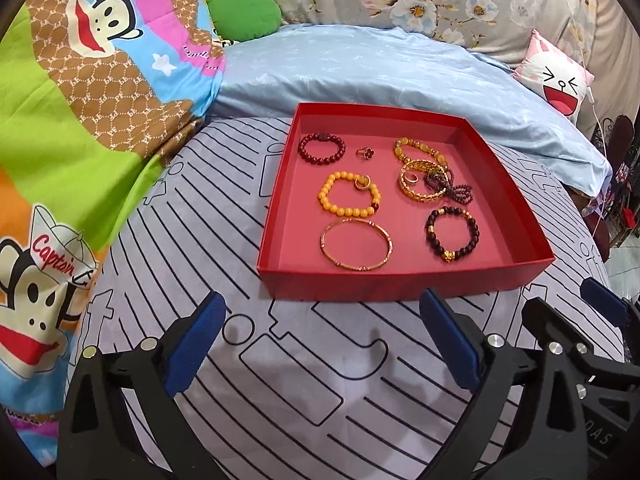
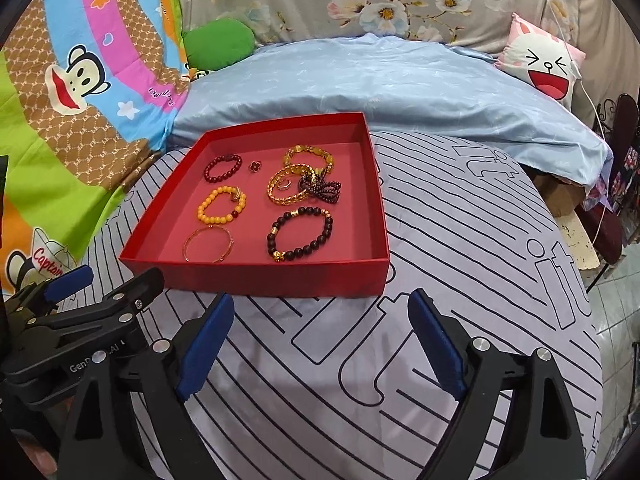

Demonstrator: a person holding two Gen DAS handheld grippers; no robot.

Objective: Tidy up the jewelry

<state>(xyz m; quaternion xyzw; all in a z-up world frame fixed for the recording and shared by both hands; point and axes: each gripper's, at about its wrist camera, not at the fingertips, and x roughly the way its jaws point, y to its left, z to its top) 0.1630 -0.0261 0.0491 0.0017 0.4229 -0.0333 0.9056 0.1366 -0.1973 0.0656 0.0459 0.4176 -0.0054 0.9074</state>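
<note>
Left wrist view showed the bed (image 1: 280, 360) carrying a red tray (image 1: 400, 280), which lay straight ahead of both grippers. The left gripper (image 1: 320, 344) and right gripper (image 2: 320, 344) hovered short of its near edge, jaws released and empty. Inside, a gold bangle (image 1: 356, 245) sat at the near left, nearer the left gripper; a dark bead bracelet (image 2: 300, 235) lay near right; a small ring (image 1: 364, 153) lay toward the far edge.

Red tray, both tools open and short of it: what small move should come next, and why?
Probably ease the right tool forward over the red tray's near wall toward the tangled pile, where the gold bangle and dark bead strand overlap. The other pieces lie apart. The left tool is open too, holding nothing.
</note>
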